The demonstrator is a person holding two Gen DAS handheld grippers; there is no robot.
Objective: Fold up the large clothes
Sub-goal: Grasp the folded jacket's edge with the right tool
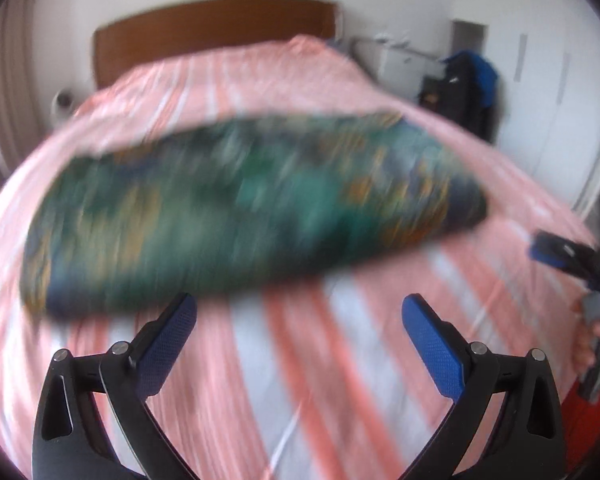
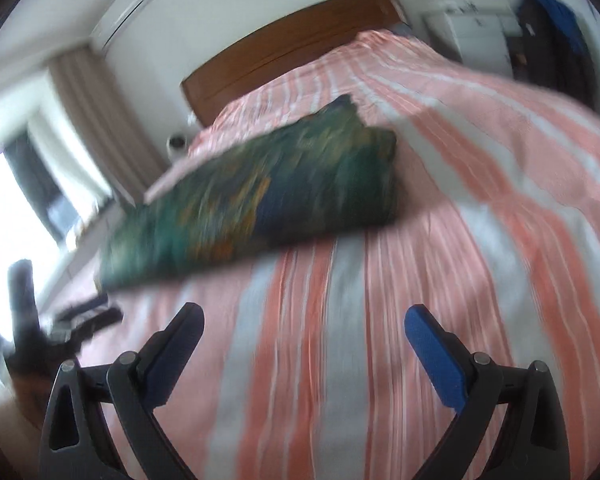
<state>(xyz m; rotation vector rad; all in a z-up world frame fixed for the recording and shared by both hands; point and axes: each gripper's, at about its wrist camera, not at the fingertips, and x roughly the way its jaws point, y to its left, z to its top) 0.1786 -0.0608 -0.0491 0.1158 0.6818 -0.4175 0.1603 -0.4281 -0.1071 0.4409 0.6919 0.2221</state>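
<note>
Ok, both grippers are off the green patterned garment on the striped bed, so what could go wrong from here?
1. Both views are motion-blurred, so the edges of the folded green and orange patterned garment are hard to read; a regrasp may catch only the top layer and undo the fold.
2. The open left gripper and open right gripper hover over the pink and white striped bedcover; closing low could pinch it too.

Big bed [image 1: 340, 360] with a pink-and-white striped cover; a folded green patterned garment [image 1: 252, 208] lies across its middle, brown headboard [image 1: 216, 28] at the far end.
</note>
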